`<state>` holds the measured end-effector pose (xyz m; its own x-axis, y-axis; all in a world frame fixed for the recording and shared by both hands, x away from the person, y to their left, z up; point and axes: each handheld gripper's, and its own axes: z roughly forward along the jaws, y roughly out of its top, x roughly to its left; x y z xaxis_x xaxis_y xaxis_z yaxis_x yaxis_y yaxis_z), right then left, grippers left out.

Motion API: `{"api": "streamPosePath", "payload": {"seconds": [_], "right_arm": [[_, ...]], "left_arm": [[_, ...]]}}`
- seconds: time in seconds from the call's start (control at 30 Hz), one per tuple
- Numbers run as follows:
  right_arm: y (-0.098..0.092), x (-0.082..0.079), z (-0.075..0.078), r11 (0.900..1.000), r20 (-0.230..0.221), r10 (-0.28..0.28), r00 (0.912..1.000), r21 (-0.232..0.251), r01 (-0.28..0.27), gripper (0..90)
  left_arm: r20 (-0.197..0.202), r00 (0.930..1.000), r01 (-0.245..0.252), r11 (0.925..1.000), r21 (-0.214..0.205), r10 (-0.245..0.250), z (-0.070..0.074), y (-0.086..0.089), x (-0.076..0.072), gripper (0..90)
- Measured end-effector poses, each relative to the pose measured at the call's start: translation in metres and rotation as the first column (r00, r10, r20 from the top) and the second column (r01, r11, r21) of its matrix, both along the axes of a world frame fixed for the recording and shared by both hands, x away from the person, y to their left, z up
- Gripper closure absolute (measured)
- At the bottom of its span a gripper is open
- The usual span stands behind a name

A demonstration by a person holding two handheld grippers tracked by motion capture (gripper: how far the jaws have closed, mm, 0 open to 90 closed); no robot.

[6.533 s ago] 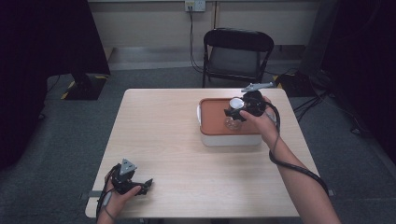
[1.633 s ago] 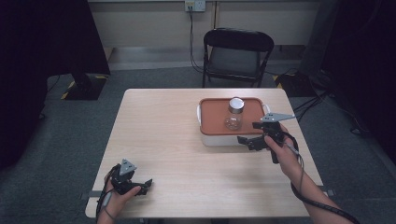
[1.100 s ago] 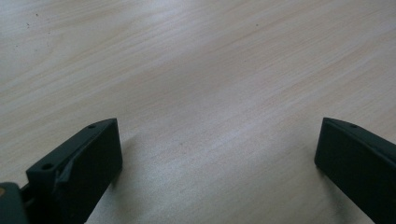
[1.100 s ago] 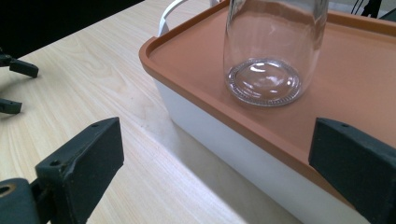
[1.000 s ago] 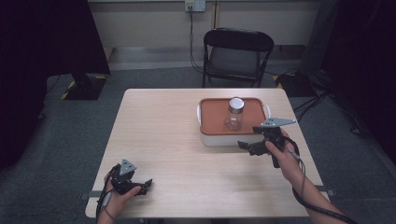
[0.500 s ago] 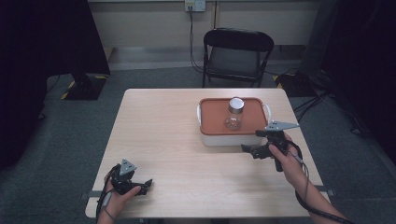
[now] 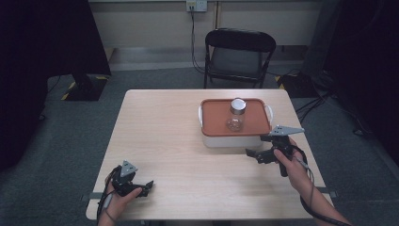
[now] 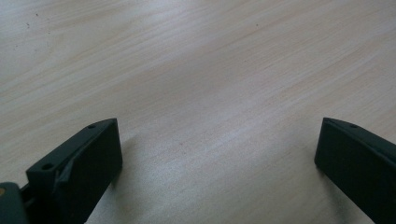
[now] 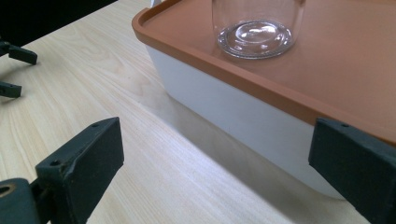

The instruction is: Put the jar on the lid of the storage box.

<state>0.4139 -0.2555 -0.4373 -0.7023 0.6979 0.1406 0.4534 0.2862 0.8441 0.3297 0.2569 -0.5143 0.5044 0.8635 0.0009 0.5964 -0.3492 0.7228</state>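
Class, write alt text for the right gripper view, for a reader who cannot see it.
A clear glass jar stands upright on the orange lid of a white container, which sits on a light wooden table. The right gripper is open, its two black jaws spread wide in the foreground, holding nothing and pointing at the container's side.

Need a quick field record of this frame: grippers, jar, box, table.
left gripper: open, holds nothing, low over the table's near left corner
right gripper: open, holds nothing, just in front of the box, apart from it
jar: clear glass, silver cap, upright on the orange lid
orange lid: closed on the white box
white box: far right part of the table
table: light wood
chair: black, folding, beyond the table's far edge
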Motion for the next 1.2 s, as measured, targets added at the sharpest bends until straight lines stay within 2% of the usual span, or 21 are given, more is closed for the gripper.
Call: {"api": "streamPosePath", "payload": {"seconds": [1.2], "right_arm": [[-0.016, -0.013, -0.017, 0.9999, -0.022, -0.010, 0.9997, 0.006, 0.010, 2.1]], "left_arm": [[0.000, 1.0000, 0.000, 1.0000, 0.000, 0.000, 0.000, 0.000, 0.000, 0.5]]}}
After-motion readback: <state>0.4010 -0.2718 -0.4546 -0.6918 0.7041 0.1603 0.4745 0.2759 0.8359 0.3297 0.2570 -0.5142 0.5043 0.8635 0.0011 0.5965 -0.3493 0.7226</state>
